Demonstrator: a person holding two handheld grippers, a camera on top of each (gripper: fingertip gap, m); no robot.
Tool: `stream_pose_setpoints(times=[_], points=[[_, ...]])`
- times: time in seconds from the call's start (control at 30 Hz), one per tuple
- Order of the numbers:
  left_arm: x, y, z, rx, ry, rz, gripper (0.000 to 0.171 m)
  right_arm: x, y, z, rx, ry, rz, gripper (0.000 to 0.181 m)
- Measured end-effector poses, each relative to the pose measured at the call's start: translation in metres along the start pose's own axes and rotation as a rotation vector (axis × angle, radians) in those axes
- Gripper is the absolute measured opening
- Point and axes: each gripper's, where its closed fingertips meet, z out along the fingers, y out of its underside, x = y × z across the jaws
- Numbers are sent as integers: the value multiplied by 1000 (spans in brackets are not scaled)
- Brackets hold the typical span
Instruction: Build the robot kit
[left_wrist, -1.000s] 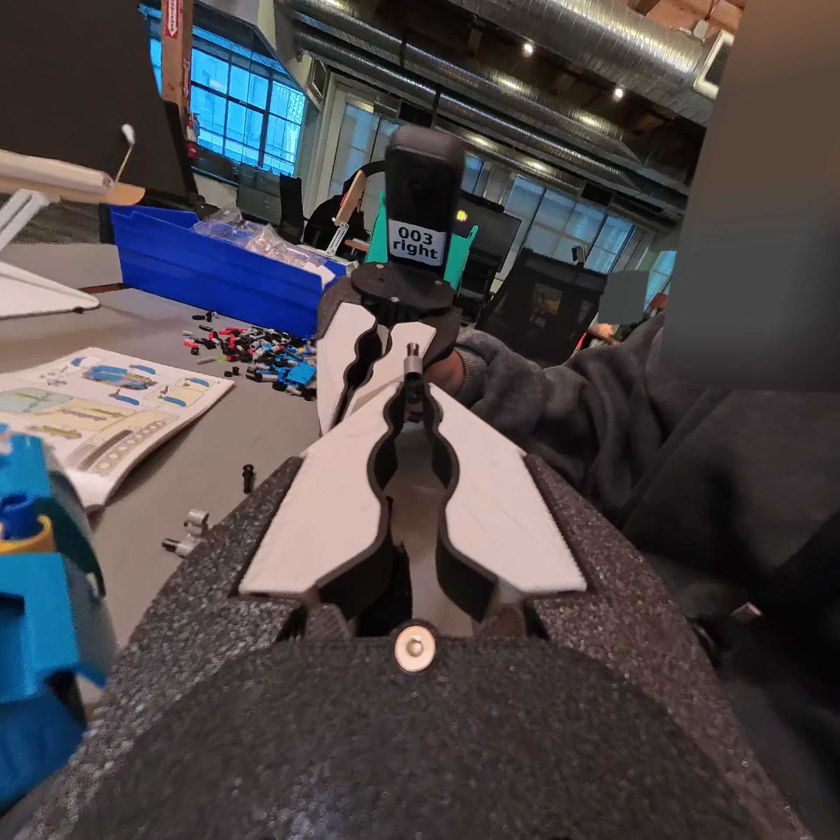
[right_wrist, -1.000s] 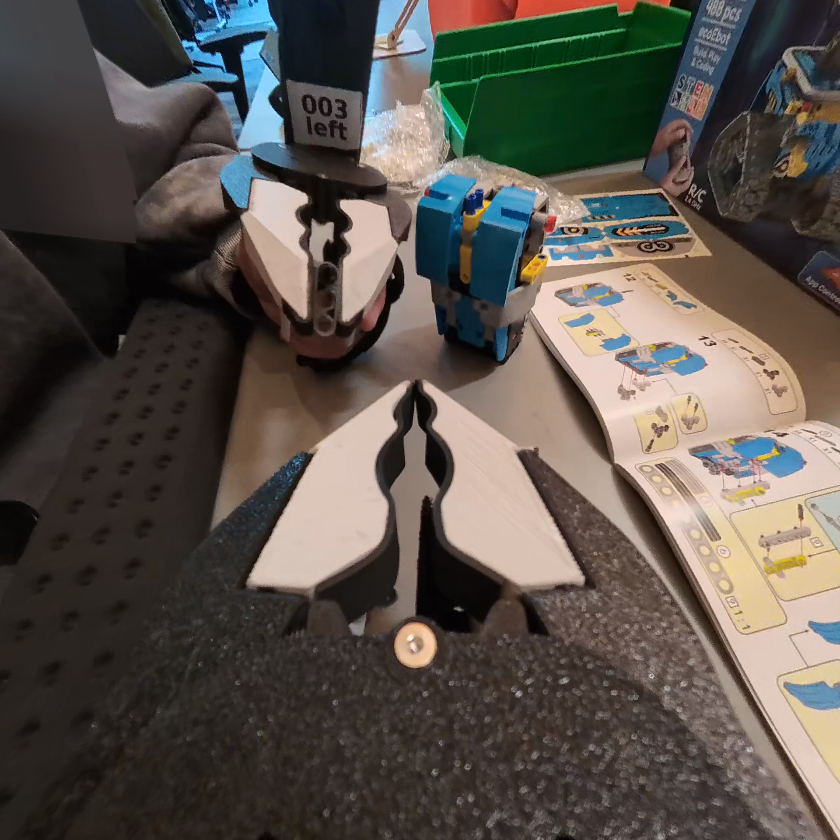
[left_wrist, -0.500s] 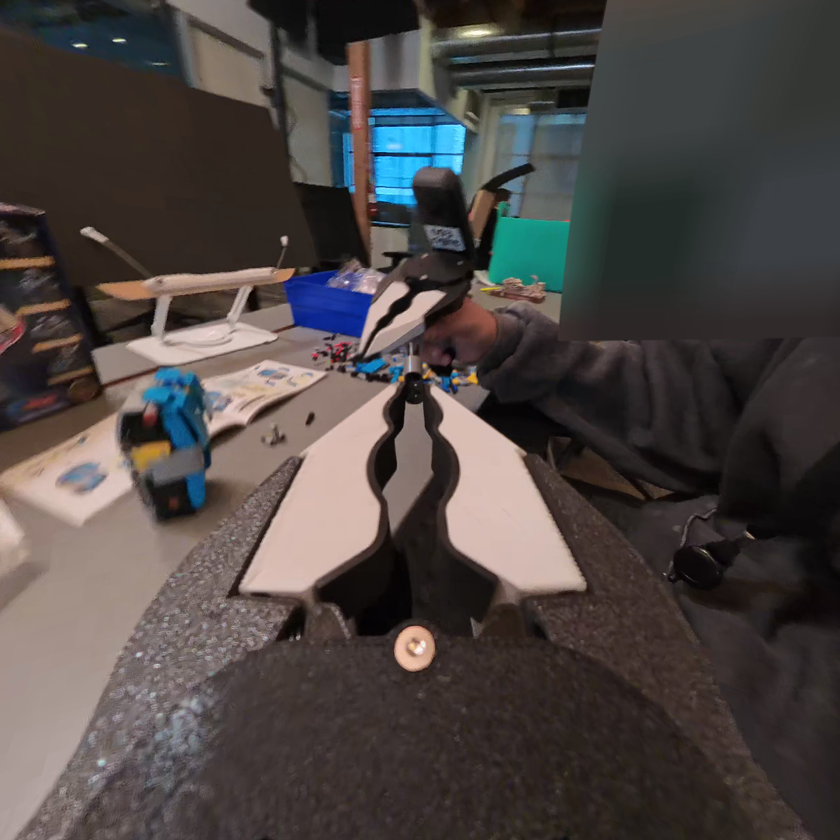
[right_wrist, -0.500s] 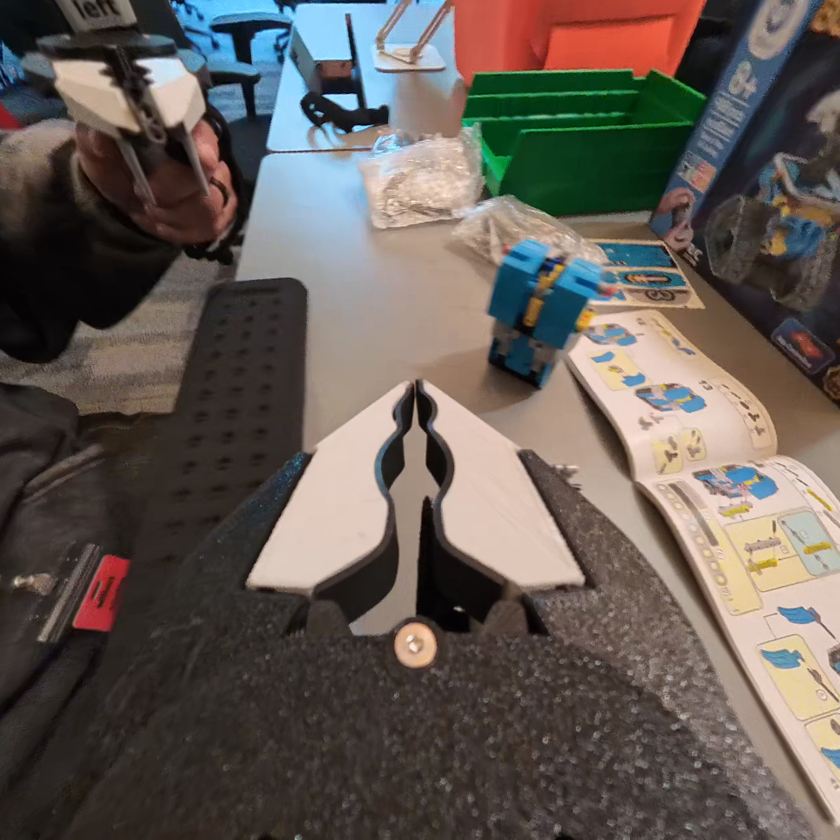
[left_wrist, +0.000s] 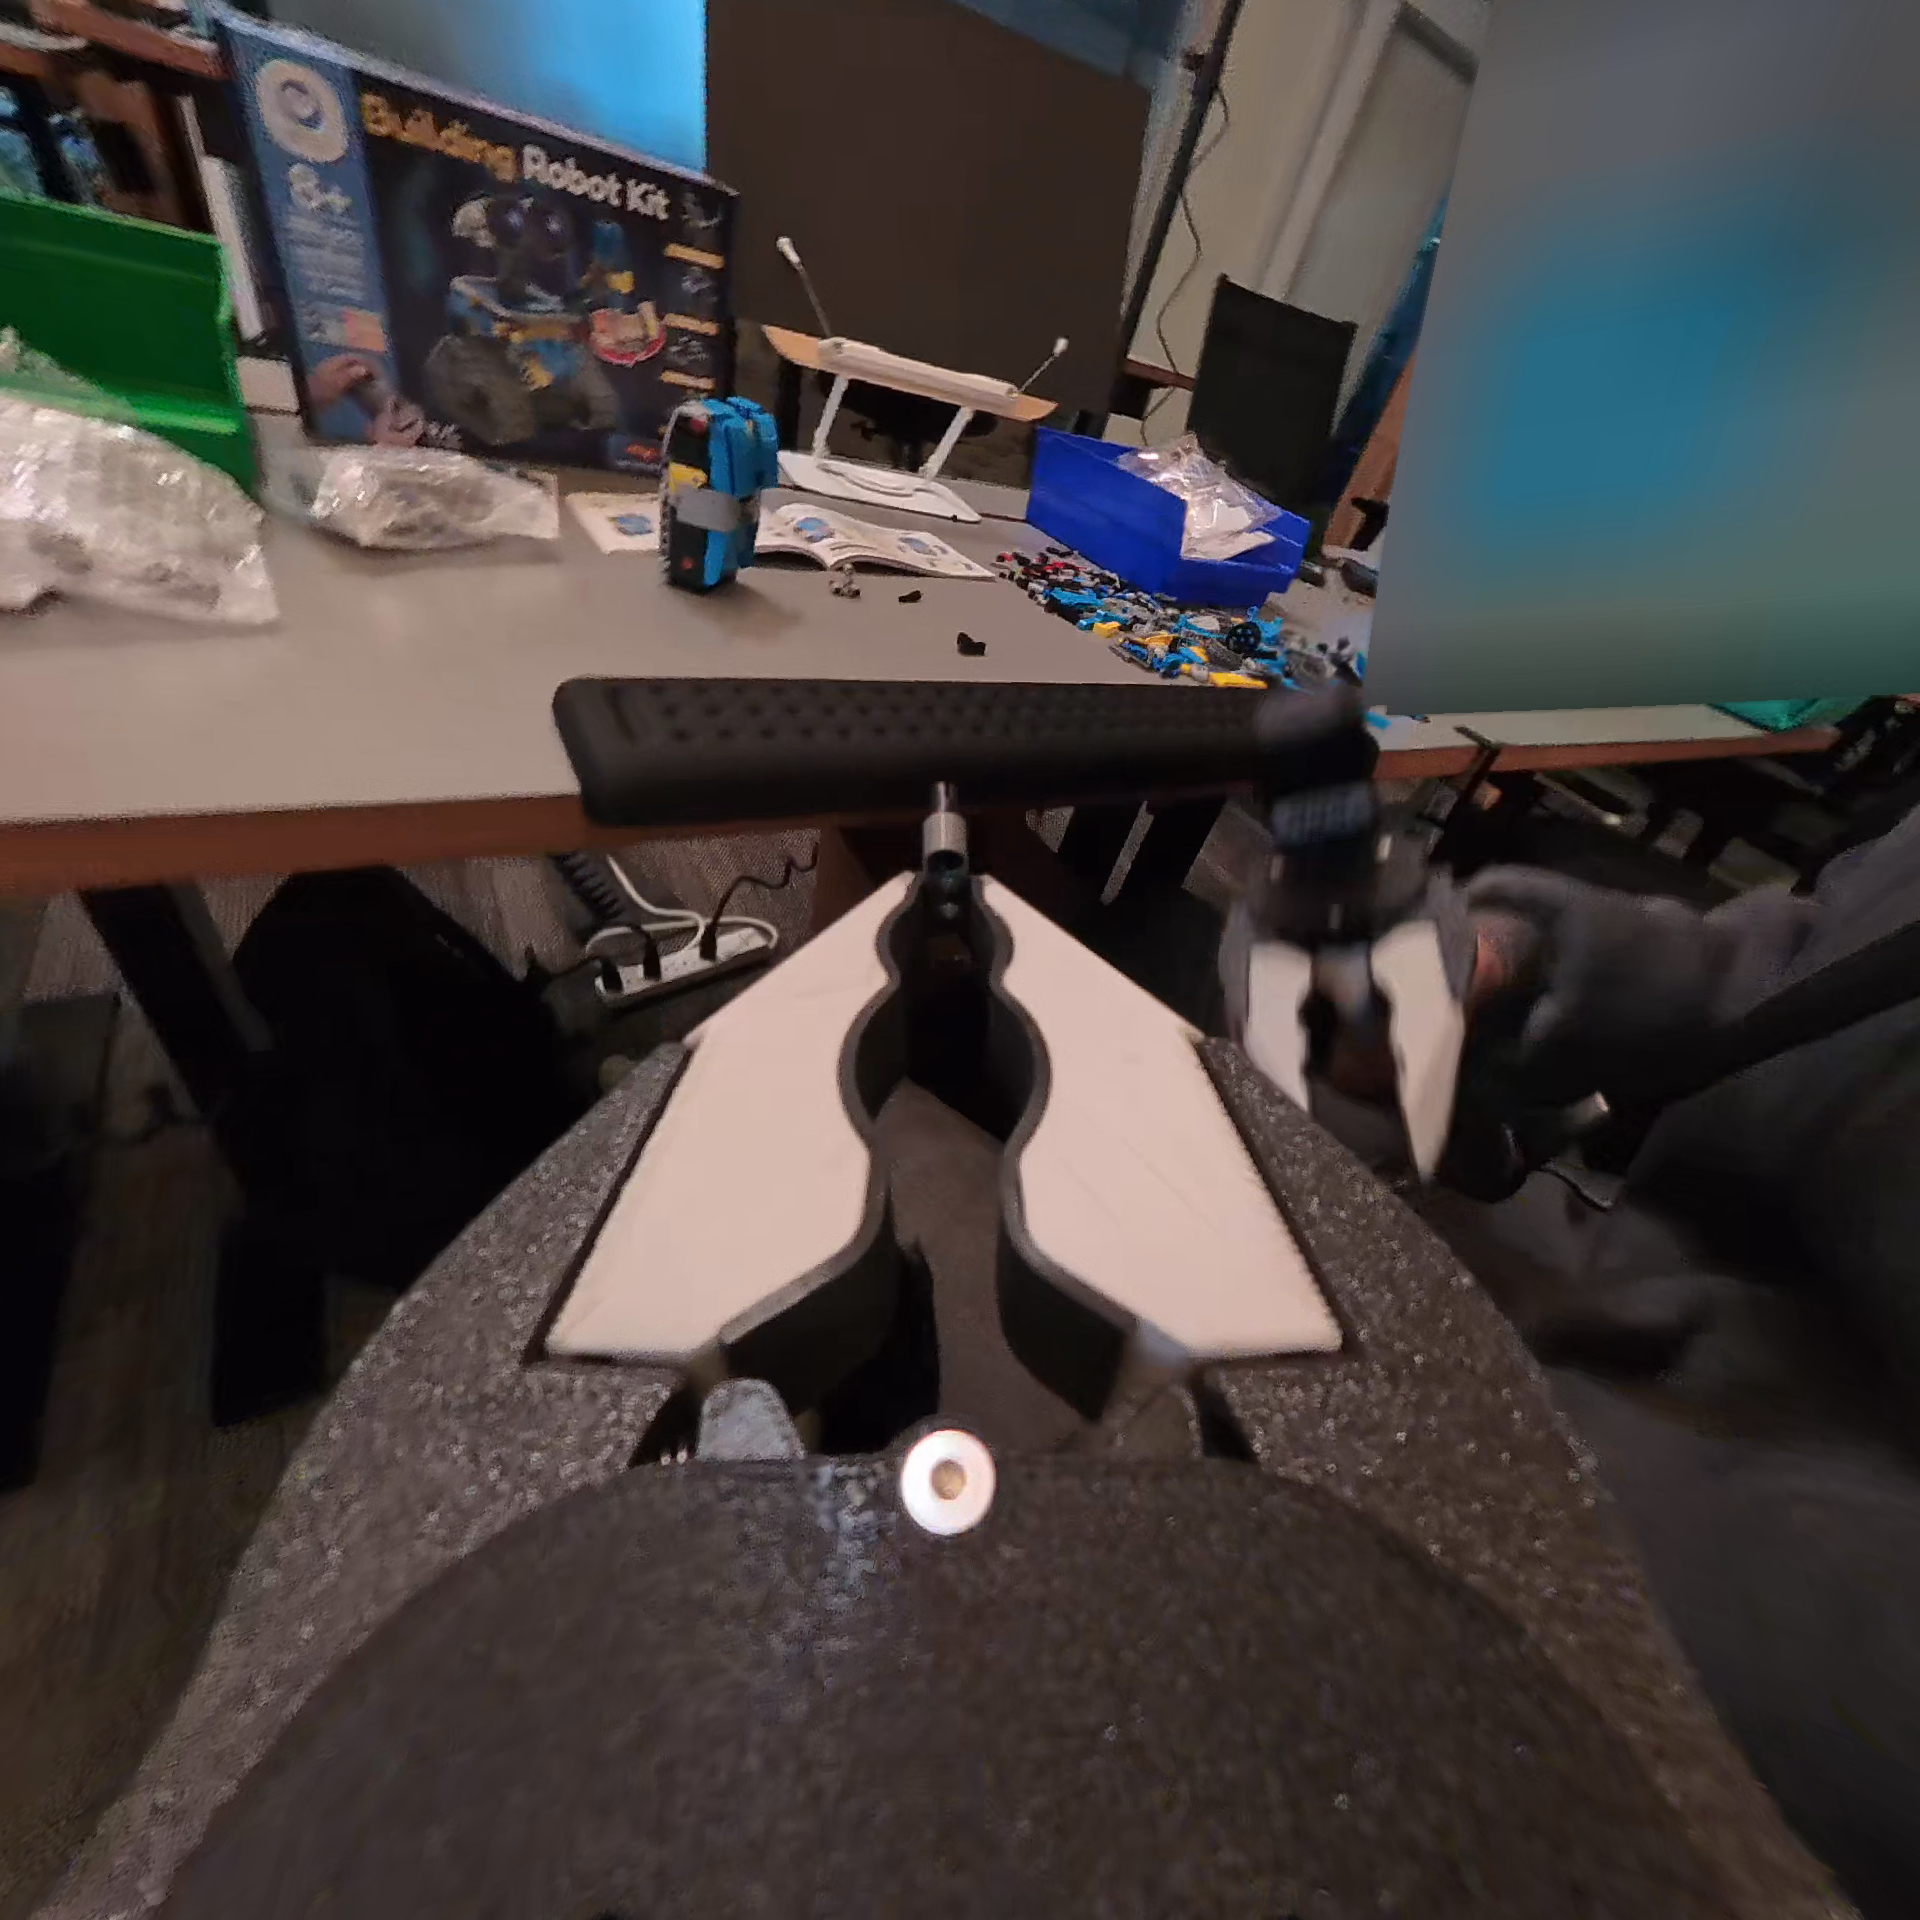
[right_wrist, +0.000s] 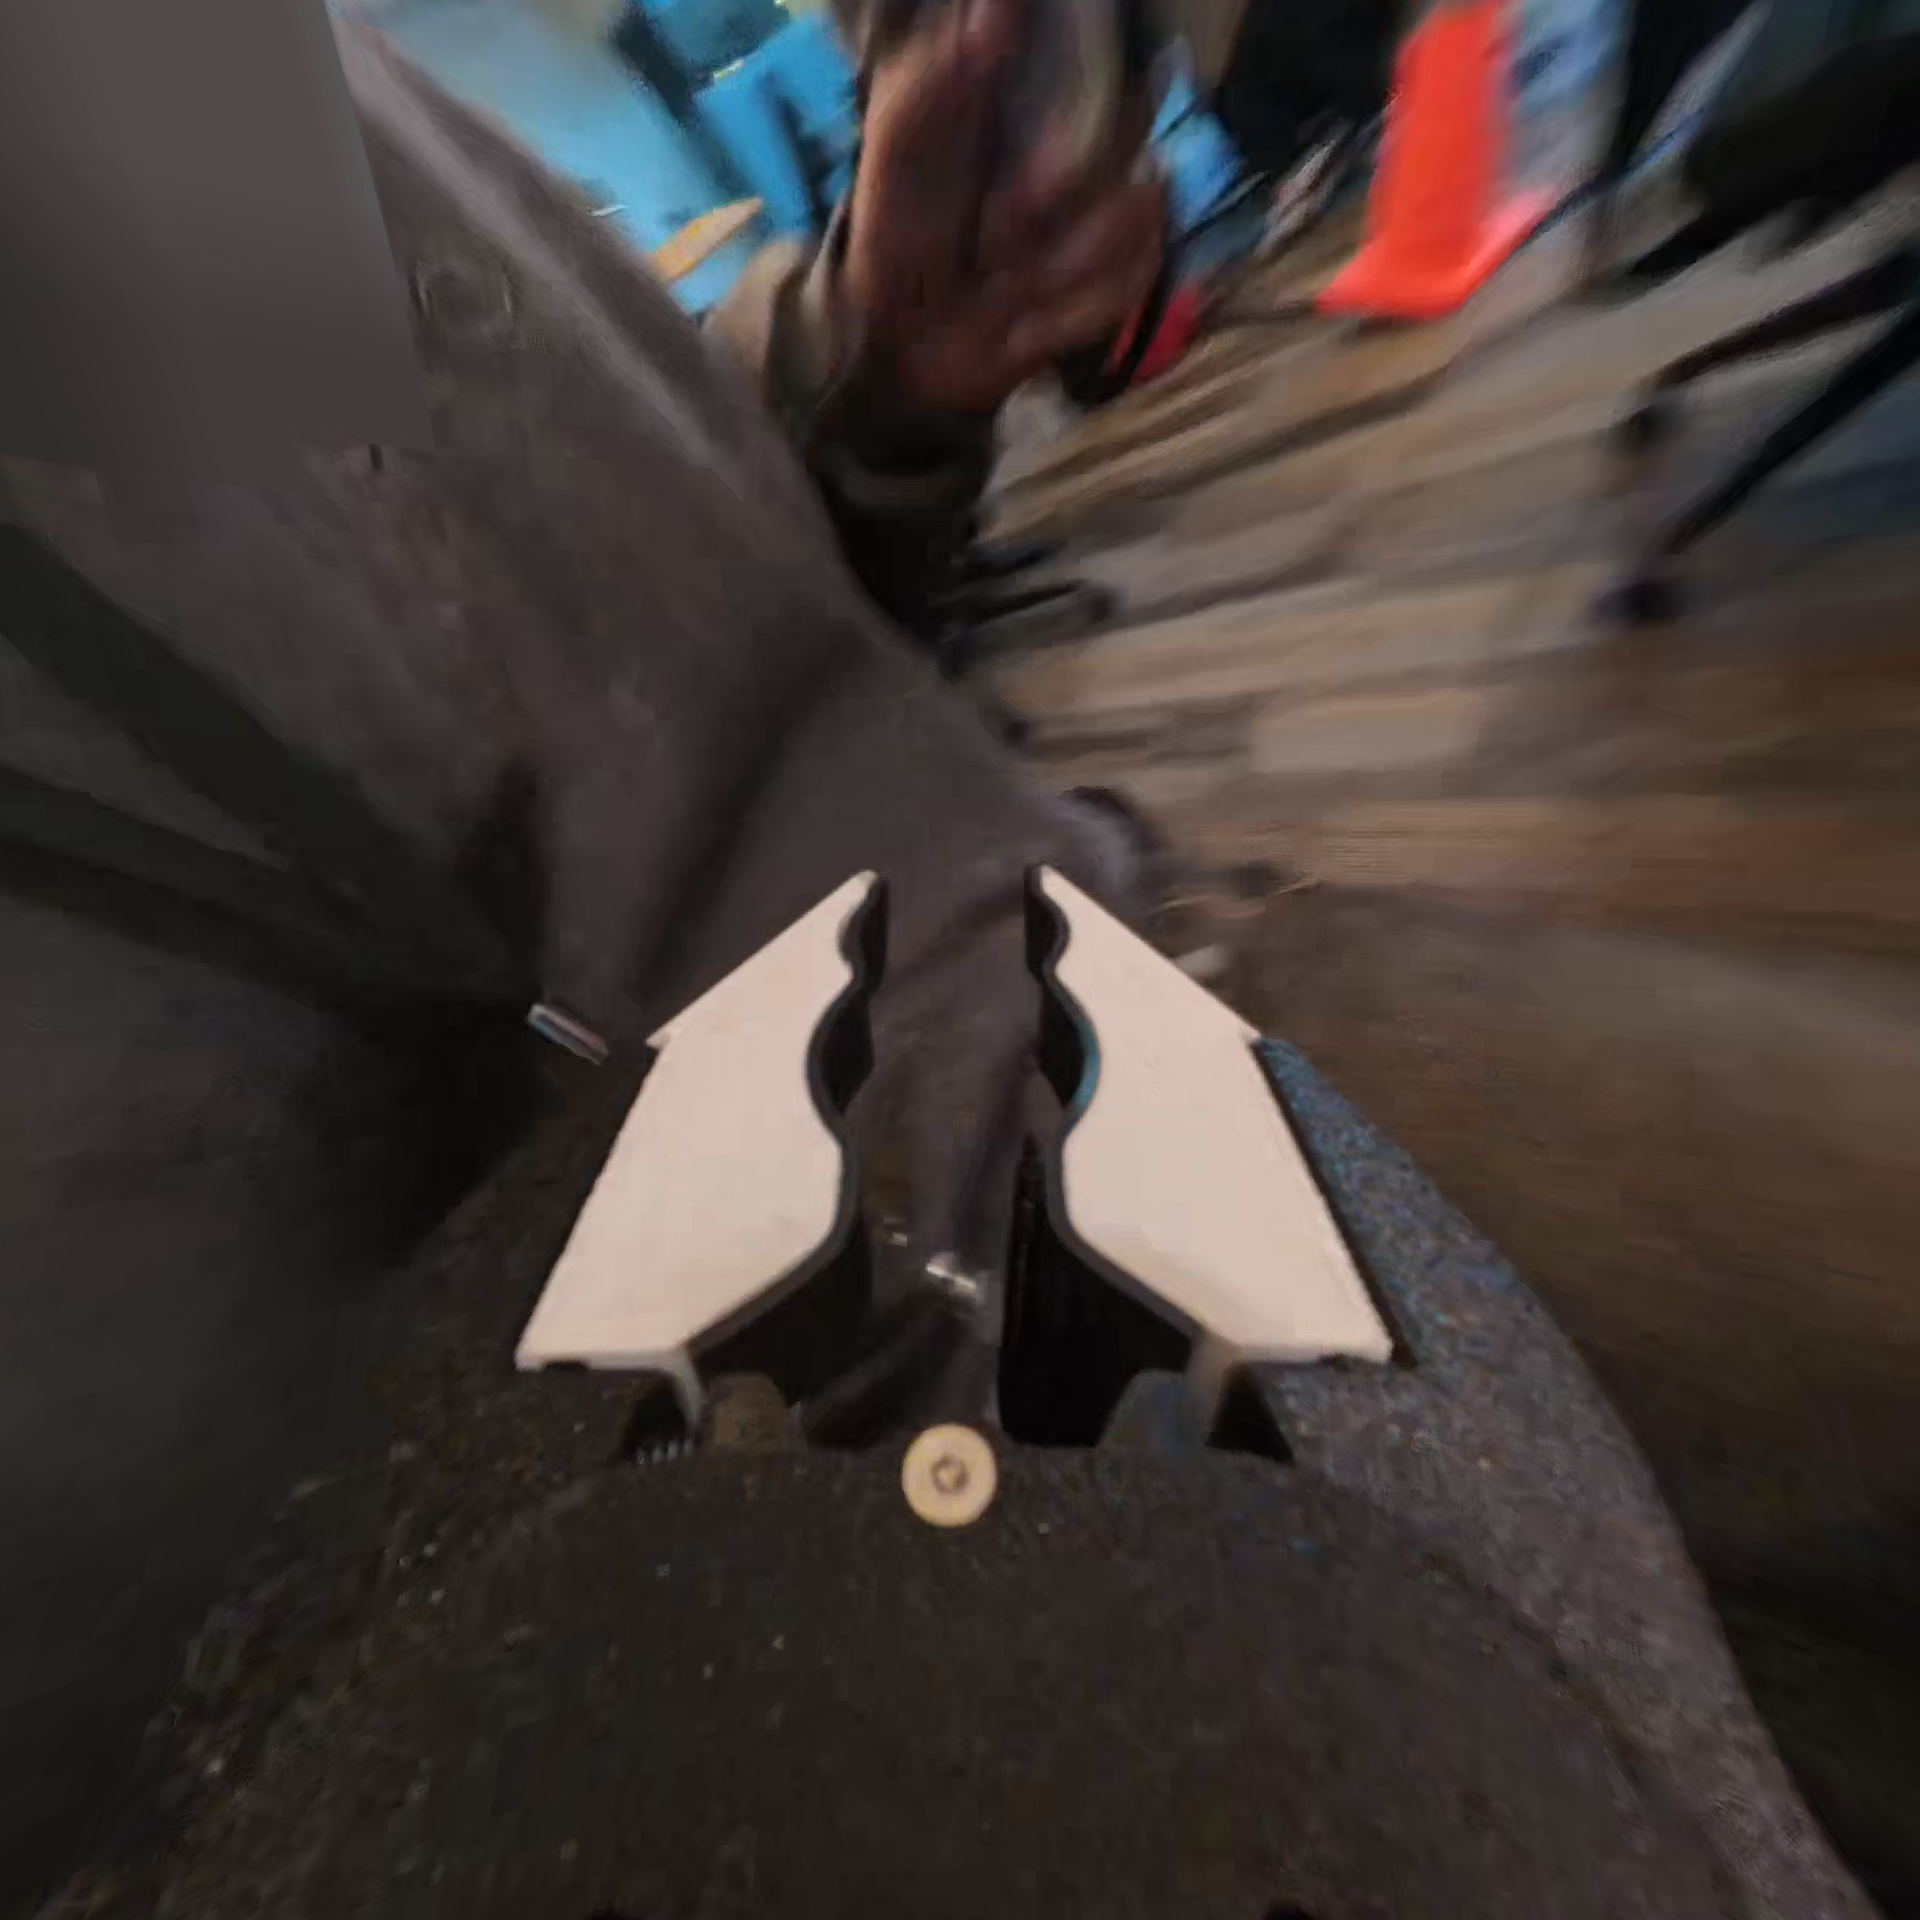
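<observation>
Left tongs (left_wrist: 945, 883) clamped on a small dark part with a grey pin (left_wrist: 943, 831) sticking out past the tips, held in the air below the front edge of the grey surface (left_wrist: 395, 675), well apart from everything on it. Right tongs (left_wrist: 1351, 997) off to the side in the left wrist view, blurred, gripped by a hand in a dark sleeve (left_wrist: 1621, 956), also below the surface edge; in the right wrist view, right tongs (right_wrist: 954, 888) parted with a clear gap between the tips and nothing between them, pointed at dark clothing (right_wrist: 520, 675), the rest smeared by motion, with a blurred hand (right_wrist: 987, 208) farther off. On the surface: black perforated pad (left_wrist: 914, 727) lying along the front edge; blue block-built model (left_wrist: 717, 499) standing upright farther back, just beside an open instruction booklet (left_wrist: 862, 540); scatter of small loose pieces (left_wrist: 1164, 623) near a blue bin (left_wrist: 1153, 520) holding clear bags; printed kit box (left_wrist: 499, 301) upright behind the model; crumpled plastic bags (left_wrist: 114, 520) and a green bin (left_wrist: 114, 322) at the far left; white stand (left_wrist: 904, 416) behind the booklet. Under the surface: power strip (left_wrist: 675, 956) with cords on the floor and a dark bag (left_wrist: 395, 1060) beside a leg.
</observation>
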Motion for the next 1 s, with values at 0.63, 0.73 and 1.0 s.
stream_pose_setpoints(times=[0.63,0.73,1.0], points=[[47,67,-62,46,-61,-279,8,52,94,-19,245,385,148,37],[61,83,-64,-7,-93,-243,8,71,107,-50,349,505,186,35],[25,124,-79,-91,-177,-190,8,115,66,-62,584,498,300,35]])
